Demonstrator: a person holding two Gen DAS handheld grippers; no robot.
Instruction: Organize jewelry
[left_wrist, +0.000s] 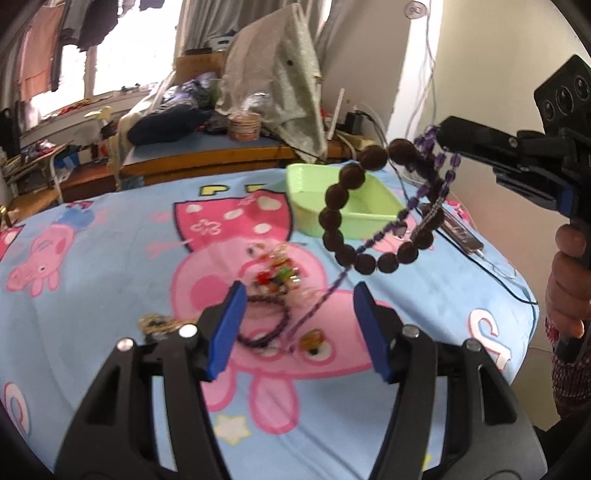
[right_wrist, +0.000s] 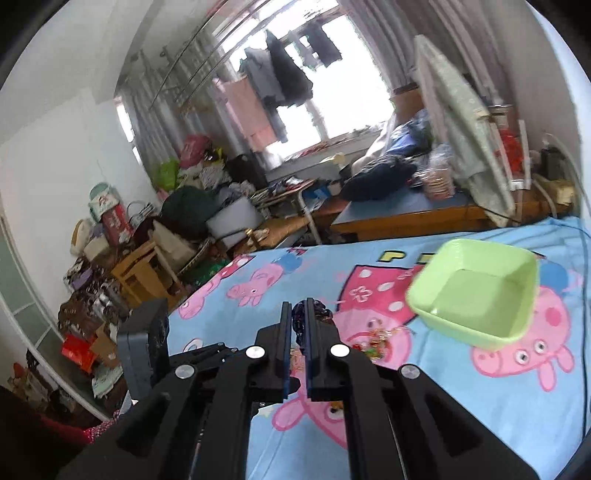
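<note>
- Dark brown round-bead bracelet (left_wrist: 373, 206) and purple faceted-bead strand (left_wrist: 424, 192) are clamped in the closed right gripper (left_wrist: 443, 129), above the cartoon-print blue cloth (left_wrist: 110, 258).
- Left gripper (left_wrist: 299, 325) is held wide, empty.
- Light green square plastic tray (right_wrist: 476, 291) is set beyond.

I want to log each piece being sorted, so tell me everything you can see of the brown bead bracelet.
The brown bead bracelet is a closed loop of large, round, dark brown beads, matte and wood-like. It hangs in the air from the right tool, which is shut on its top together with a purple bead strand that crosses it and trails down to the bedsheet. It dangles in front of the green tray, touching neither tray nor sheet.
</note>
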